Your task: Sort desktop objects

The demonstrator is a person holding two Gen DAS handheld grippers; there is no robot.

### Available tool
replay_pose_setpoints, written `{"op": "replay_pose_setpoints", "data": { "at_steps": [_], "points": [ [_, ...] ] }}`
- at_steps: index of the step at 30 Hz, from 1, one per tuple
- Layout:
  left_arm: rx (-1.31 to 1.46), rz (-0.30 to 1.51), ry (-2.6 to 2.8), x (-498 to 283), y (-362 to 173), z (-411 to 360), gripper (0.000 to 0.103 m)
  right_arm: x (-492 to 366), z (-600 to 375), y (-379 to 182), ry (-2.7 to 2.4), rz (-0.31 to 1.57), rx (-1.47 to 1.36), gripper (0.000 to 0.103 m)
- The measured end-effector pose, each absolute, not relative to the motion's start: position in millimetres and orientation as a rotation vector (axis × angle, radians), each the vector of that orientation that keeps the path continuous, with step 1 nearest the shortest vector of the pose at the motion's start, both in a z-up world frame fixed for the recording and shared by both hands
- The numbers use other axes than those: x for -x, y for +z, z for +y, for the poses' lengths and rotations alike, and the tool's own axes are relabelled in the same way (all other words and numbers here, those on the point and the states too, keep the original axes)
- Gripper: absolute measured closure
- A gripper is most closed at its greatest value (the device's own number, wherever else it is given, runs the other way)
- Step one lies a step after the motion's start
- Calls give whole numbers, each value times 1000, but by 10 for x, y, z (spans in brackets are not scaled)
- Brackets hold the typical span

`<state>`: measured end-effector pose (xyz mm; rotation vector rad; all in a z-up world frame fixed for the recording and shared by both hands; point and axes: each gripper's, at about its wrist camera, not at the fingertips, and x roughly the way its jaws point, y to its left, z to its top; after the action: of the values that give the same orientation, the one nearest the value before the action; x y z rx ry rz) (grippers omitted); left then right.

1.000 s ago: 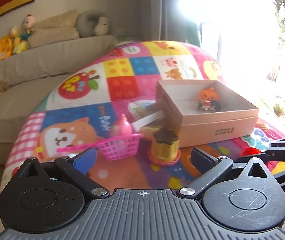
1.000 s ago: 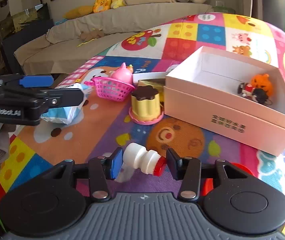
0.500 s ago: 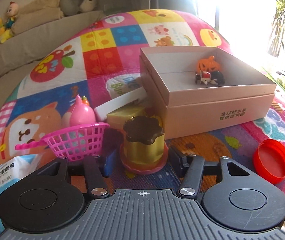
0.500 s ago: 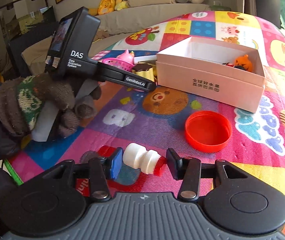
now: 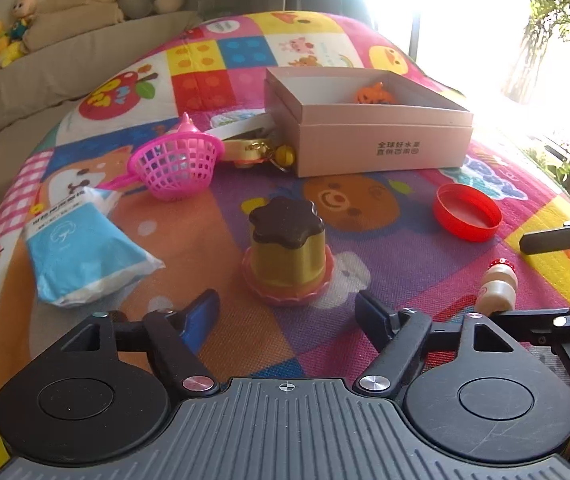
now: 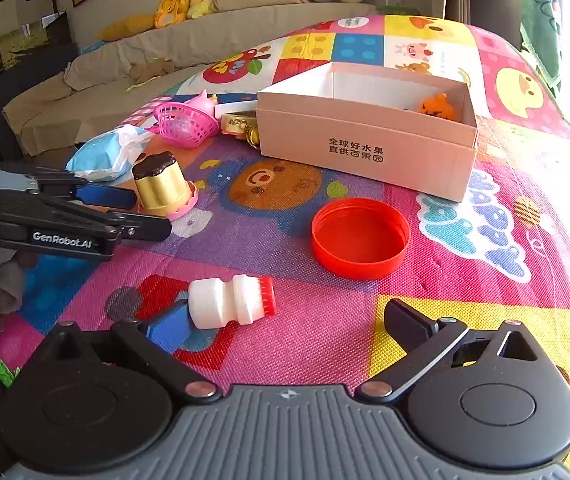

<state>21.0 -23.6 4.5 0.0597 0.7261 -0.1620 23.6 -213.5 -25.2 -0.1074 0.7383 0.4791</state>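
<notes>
You were between picks: your right gripper (image 6: 289, 320) had just been opening, and the small white bottle (image 6: 231, 300) lay on its side on the play mat (image 6: 445, 320), touching the blue pad with nothing pressing on it. Your left gripper (image 5: 287, 312) had just been opening too; it stood wide, with the toy pudding cup (image 5: 287, 252) upright just ahead of its fingertips, not gripped. The next move, I judge, called for re-gripping one of them and carrying it to the pink box (image 6: 365, 148). Both grippers were angled down toward the mat.
</notes>
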Motion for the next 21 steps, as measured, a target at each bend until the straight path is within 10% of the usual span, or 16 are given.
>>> {"op": "replay_pose_setpoints", "data": {
  "at_steps": [21],
  "points": [
    [-69,759,-177,-244,7,-301,0,-167,-2083,-308,451,714,157,0]
  ]
}}
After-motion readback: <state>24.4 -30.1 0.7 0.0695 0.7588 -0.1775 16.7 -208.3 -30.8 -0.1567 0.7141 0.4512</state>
